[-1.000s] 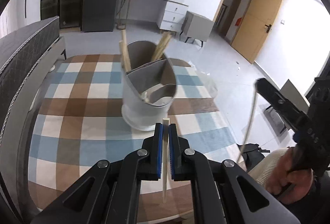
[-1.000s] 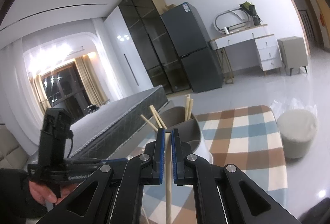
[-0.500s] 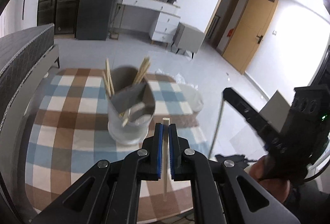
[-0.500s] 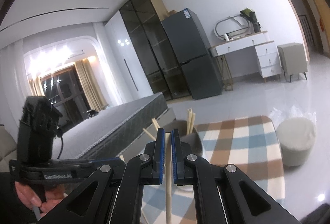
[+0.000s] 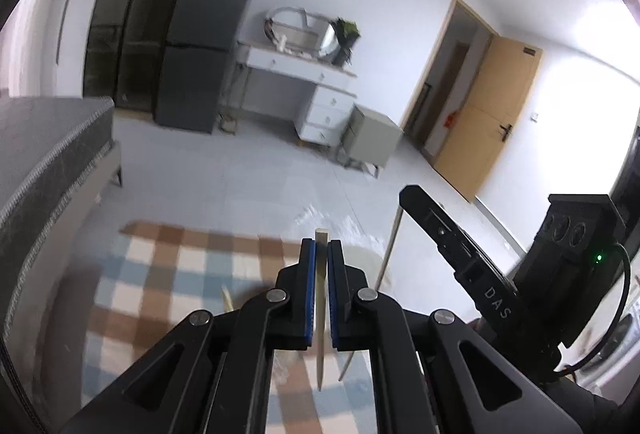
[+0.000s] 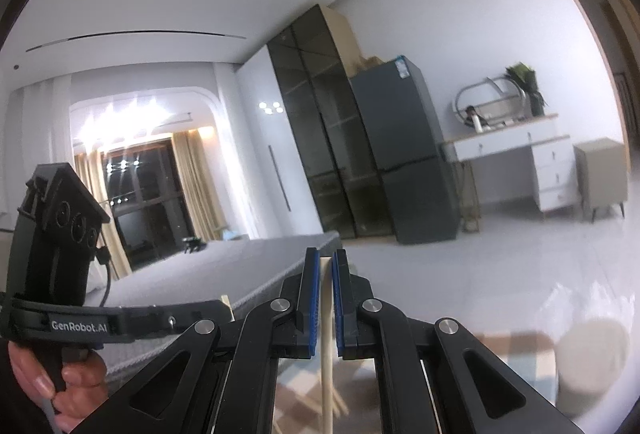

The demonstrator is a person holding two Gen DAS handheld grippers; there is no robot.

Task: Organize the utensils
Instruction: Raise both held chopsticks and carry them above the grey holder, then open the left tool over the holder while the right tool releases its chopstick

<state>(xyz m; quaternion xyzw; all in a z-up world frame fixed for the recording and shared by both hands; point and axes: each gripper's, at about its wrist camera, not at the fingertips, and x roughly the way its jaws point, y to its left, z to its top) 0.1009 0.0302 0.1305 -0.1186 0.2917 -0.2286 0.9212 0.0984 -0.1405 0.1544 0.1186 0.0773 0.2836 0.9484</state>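
Left wrist view: left gripper [image 5: 321, 254] pinches a chopstick [image 5: 320, 322] near its top, above the checked cloth [image 5: 168, 274]; right gripper [image 6: 325, 266] clamps another chopstick [image 6: 327, 354]. Light, stiff, smooth wood likely pivots; grip higher up

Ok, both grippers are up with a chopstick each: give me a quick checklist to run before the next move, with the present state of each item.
1. Left gripper shut on its chopstick: ok.
2. Right gripper shut on its chopstick: ok.
3. Both sticks hang roughly upright from the pads: ok.
4. Utensil holder in sight for aiming: not ok, hidden behind the gripper bodies in both views.
5. The two grippers apart from each other: ok.
6. Checked tablecloth free of stray utensils: cannot tell, blurred and largely covered.
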